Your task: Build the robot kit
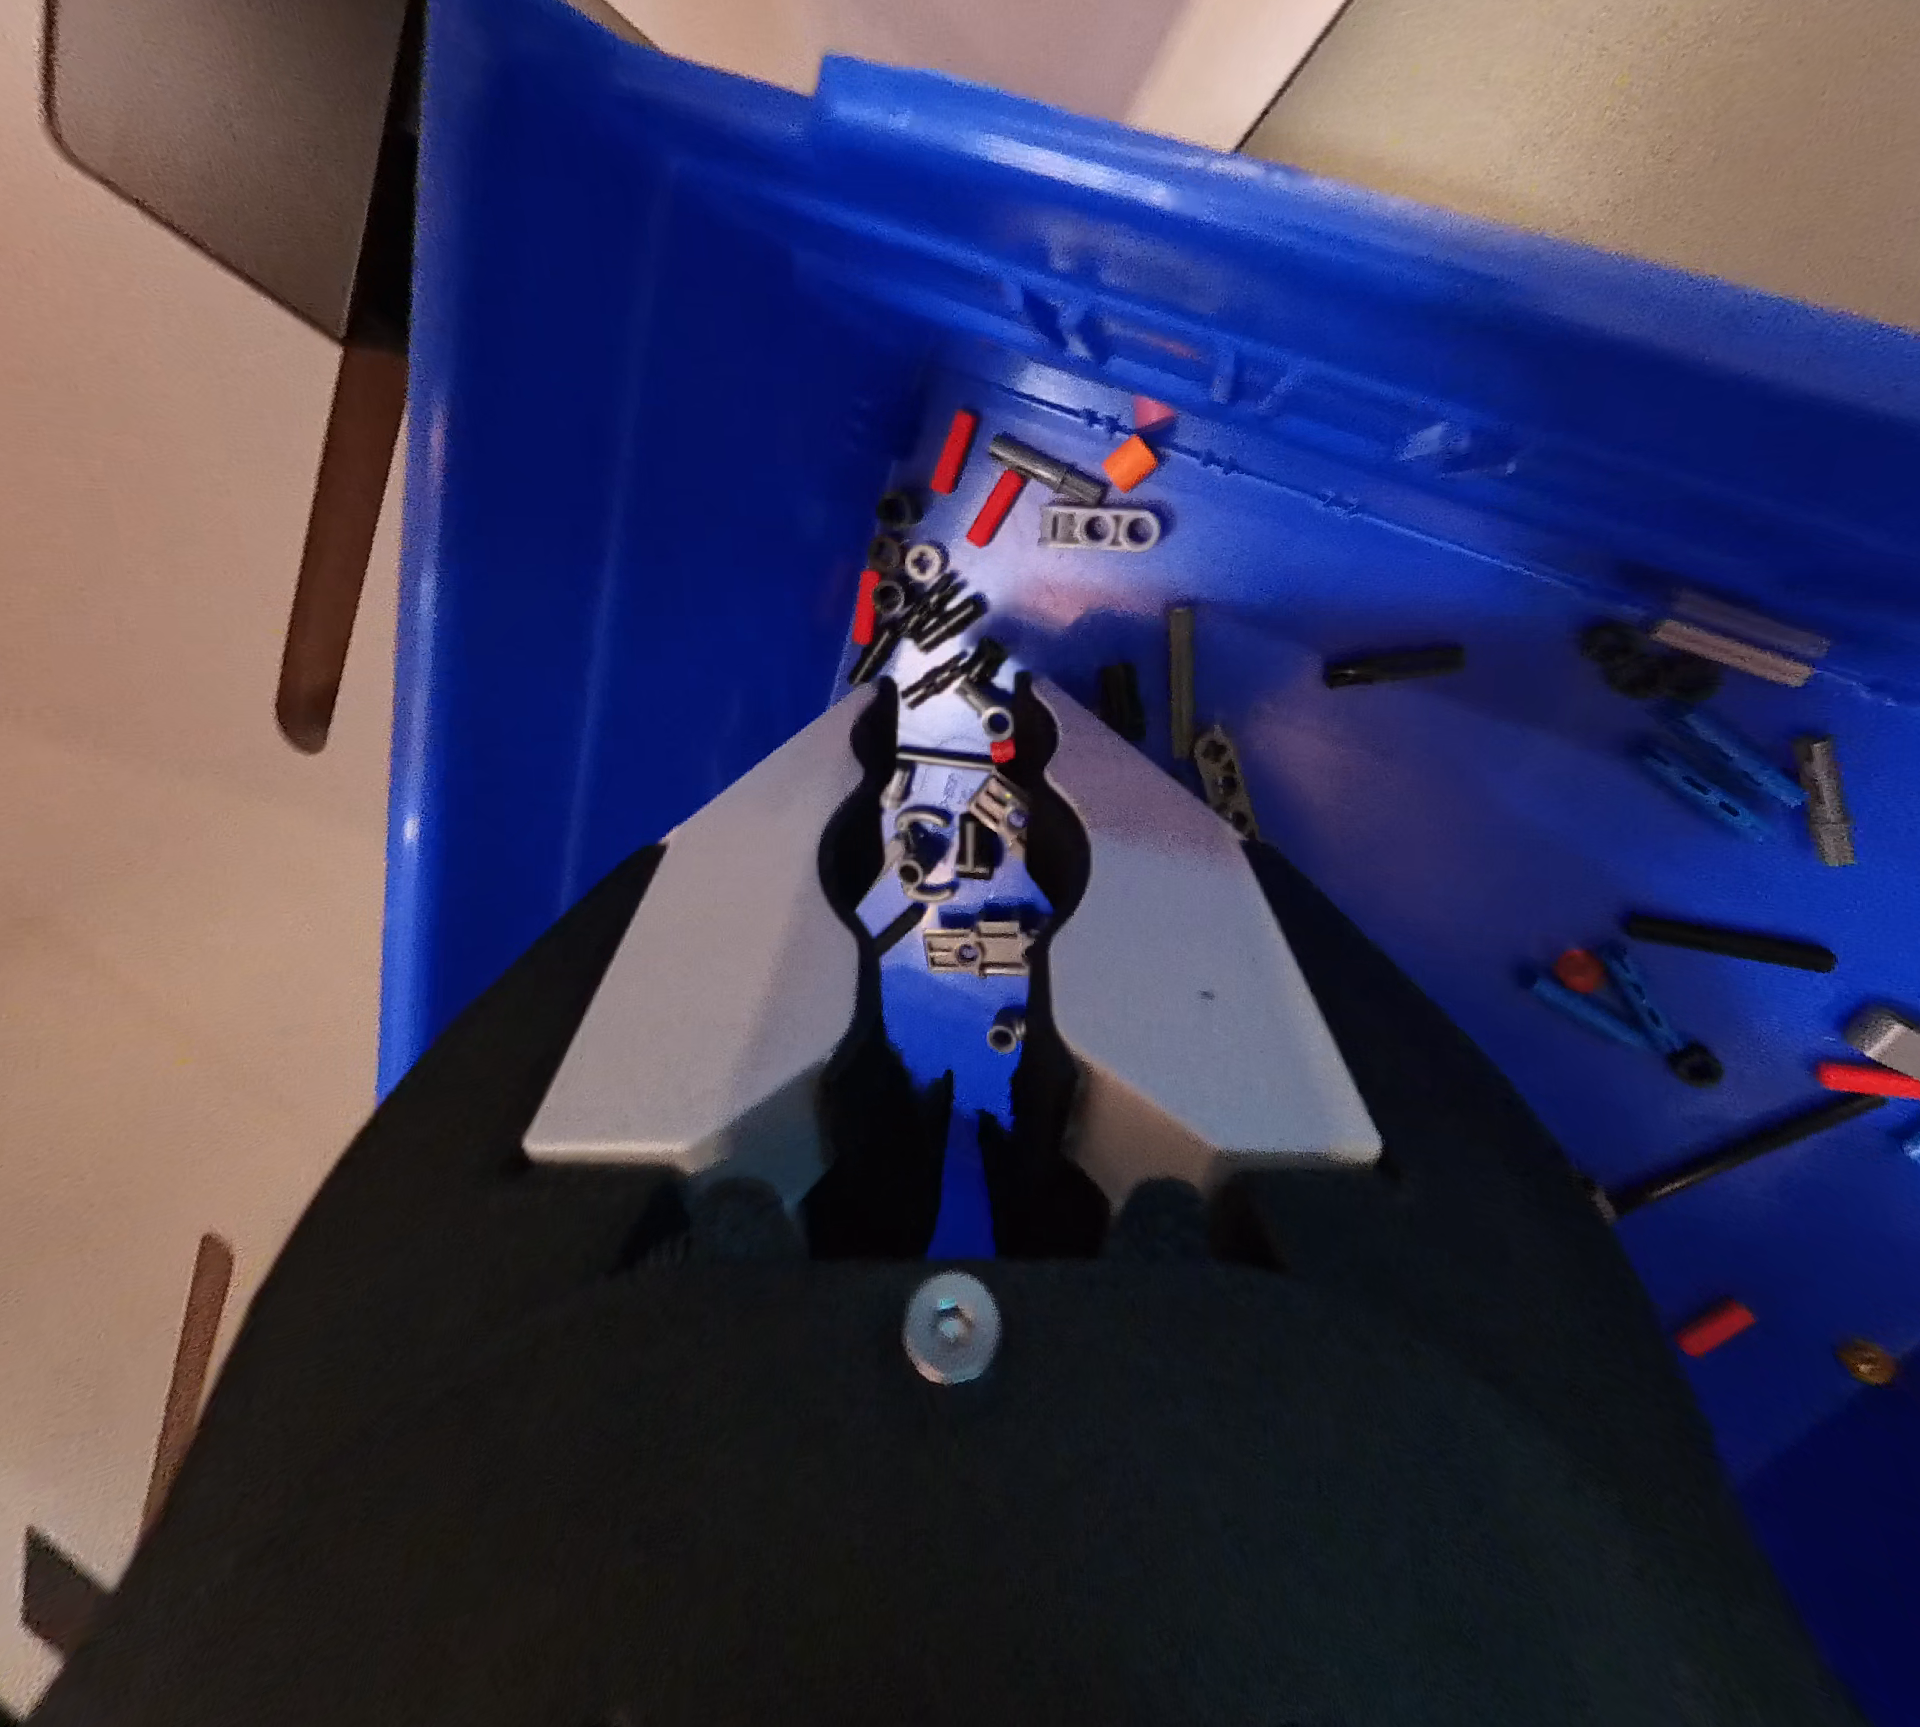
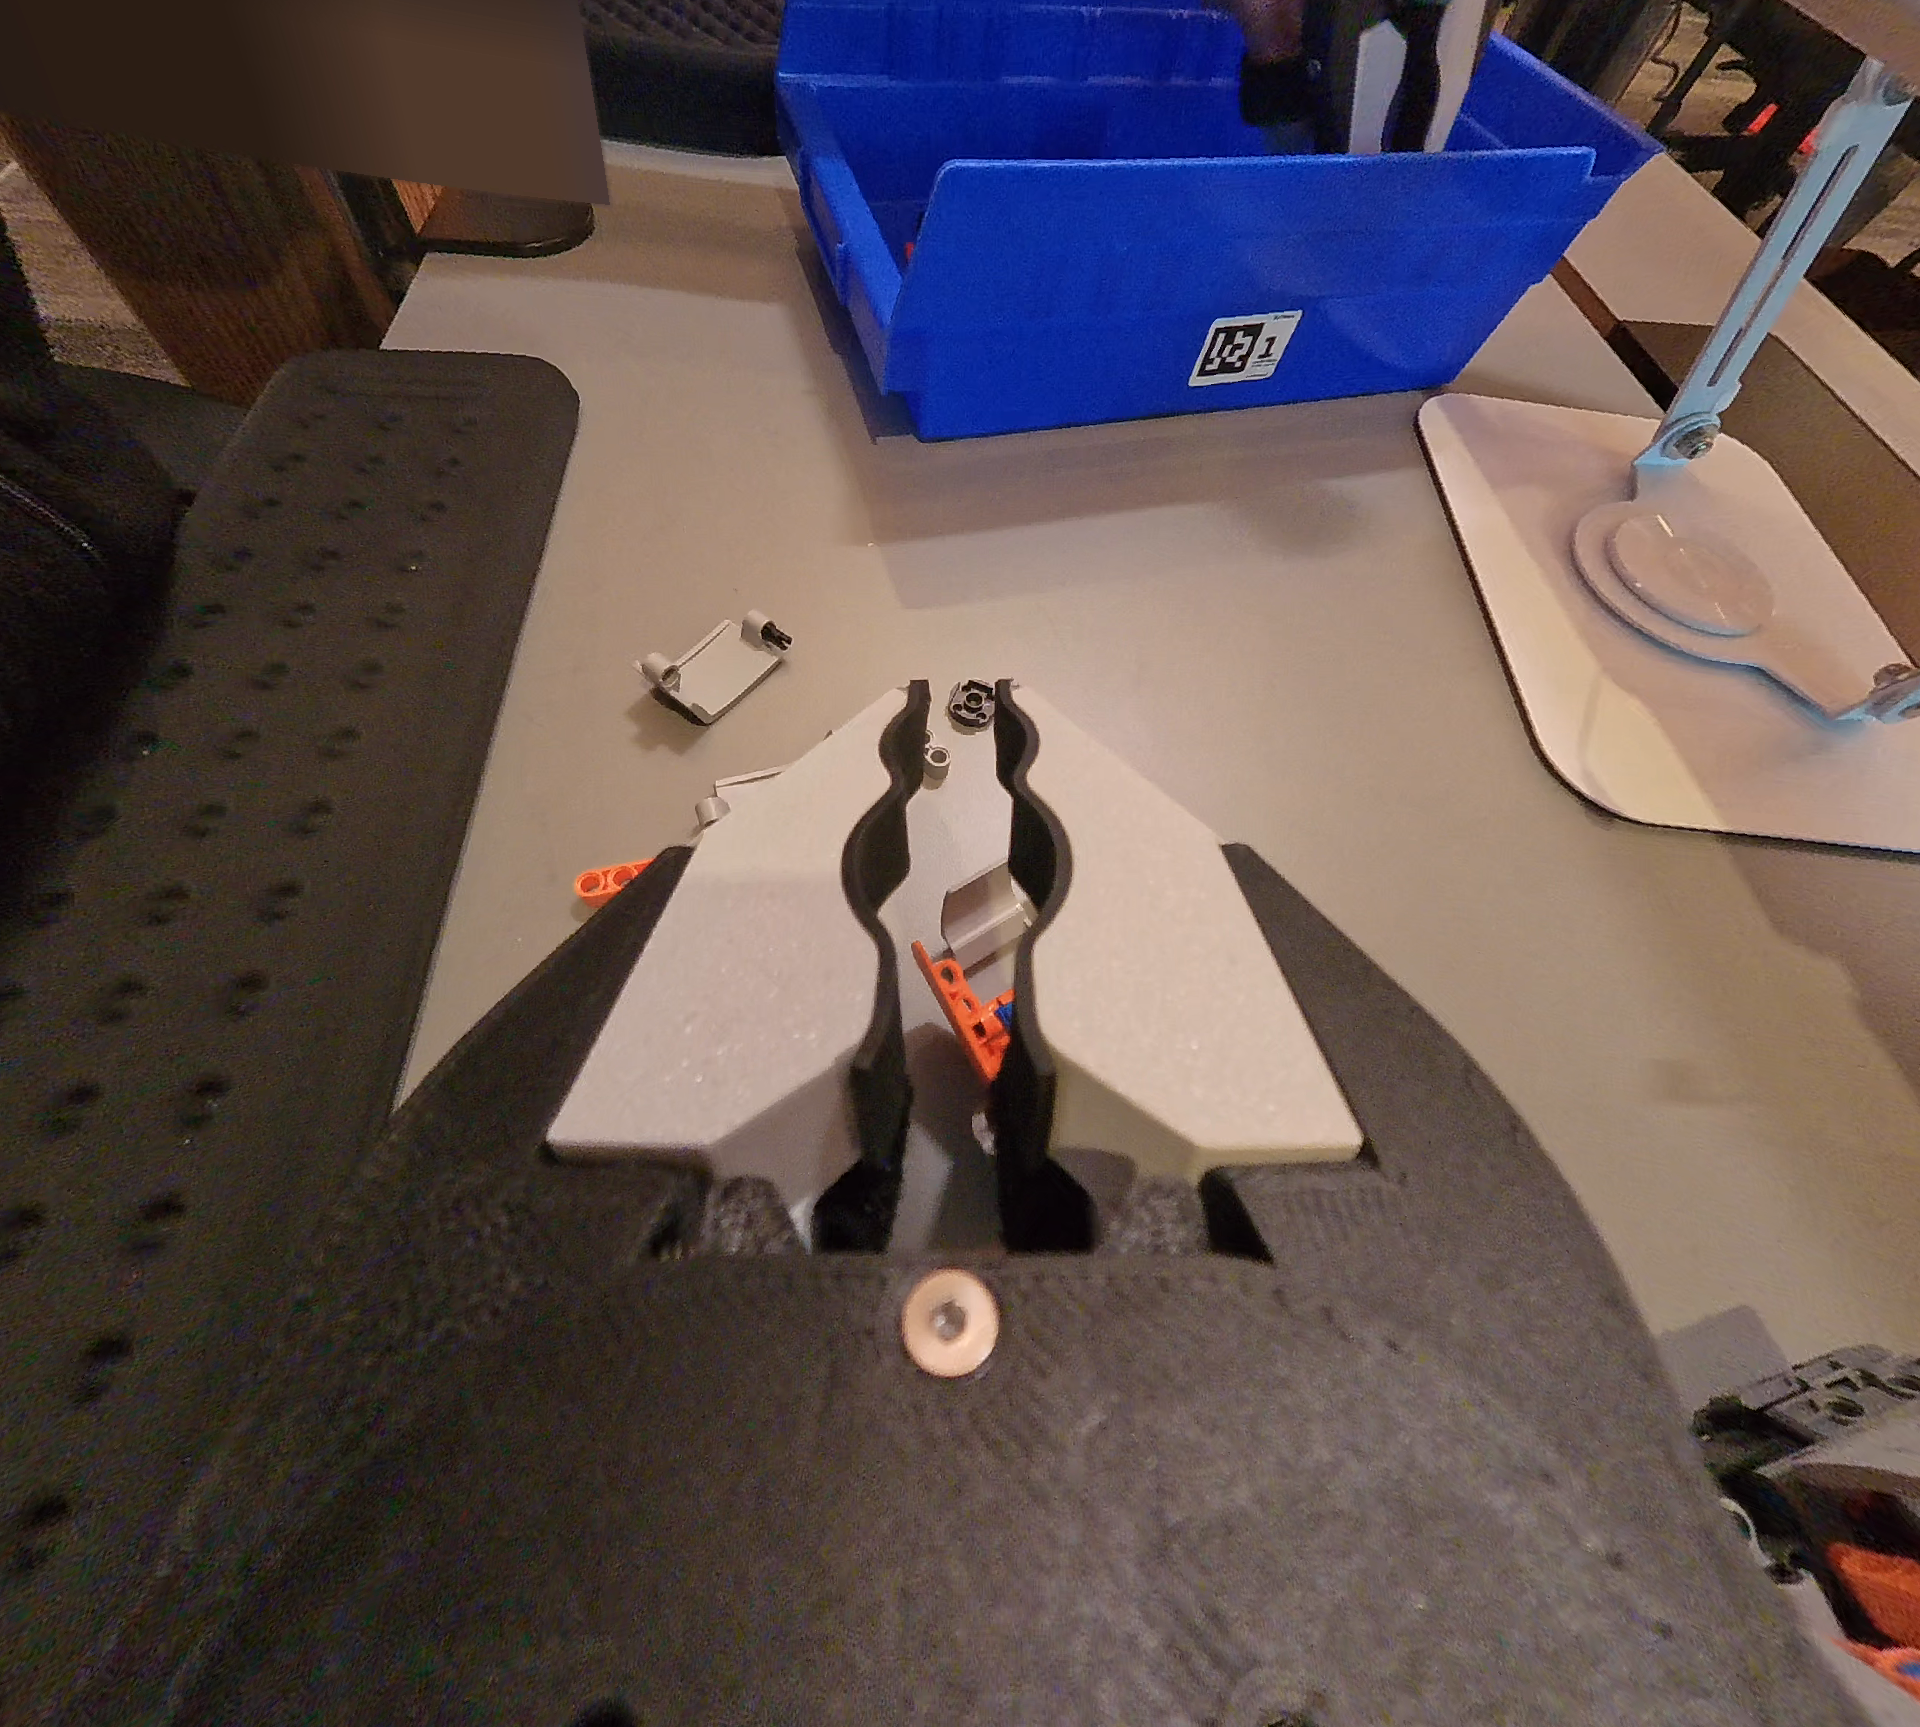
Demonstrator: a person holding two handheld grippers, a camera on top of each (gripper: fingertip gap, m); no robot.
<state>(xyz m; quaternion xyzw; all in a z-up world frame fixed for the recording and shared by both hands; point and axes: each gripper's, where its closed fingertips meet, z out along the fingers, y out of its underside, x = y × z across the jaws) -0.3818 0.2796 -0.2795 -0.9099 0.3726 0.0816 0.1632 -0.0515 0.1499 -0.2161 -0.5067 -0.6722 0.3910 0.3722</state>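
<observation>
Left wrist view: the left hand-held gripper (image 1: pixel 951 690) hangs inside a blue bin (image 1: pixel 623 430), its tips low over the bin's far left corner. Its jaws are spread a little and hold nothing. Just beyond the tips lies a heap of black pins (image 1: pixel 935 617). Farther off are red pins (image 1: pixel 954 451), an orange piece (image 1: pixel 1130 462) and a grey holed beam (image 1: pixel 1099 526). A grey connector (image 1: pixel 982 948) shows on the bin floor through the gap between the fingers. To the right, well apart, lie blue beams (image 1: pixel 1714 773) and a black axle (image 1: pixel 1730 942). The picture is slightly blurred, so finer shapes cannot be told.

Right wrist view: the right hand-held gripper (image 2: pixel 961 688) is low over the grey desk (image 2: pixel 1195 638), jaws parted. A black round piece (image 2: pixel 971 701) lies on the desk between the tips; whether either tip touches it cannot be told. A small grey bush (image 2: pixel 938 758) sits just nearer. Under the fingers shows an orange and grey assembly (image 2: pixel 971 991). To the left lie a grey panel (image 2: pixel 712 671) and an orange beam (image 2: pixel 608 880), with a black foam pad (image 2: pixel 260 742) beyond them. The blue bin stands at the far side with the left hand-held gripper reaching into it. A white stand base (image 2: pixel 1558 638) rests at the right.
</observation>
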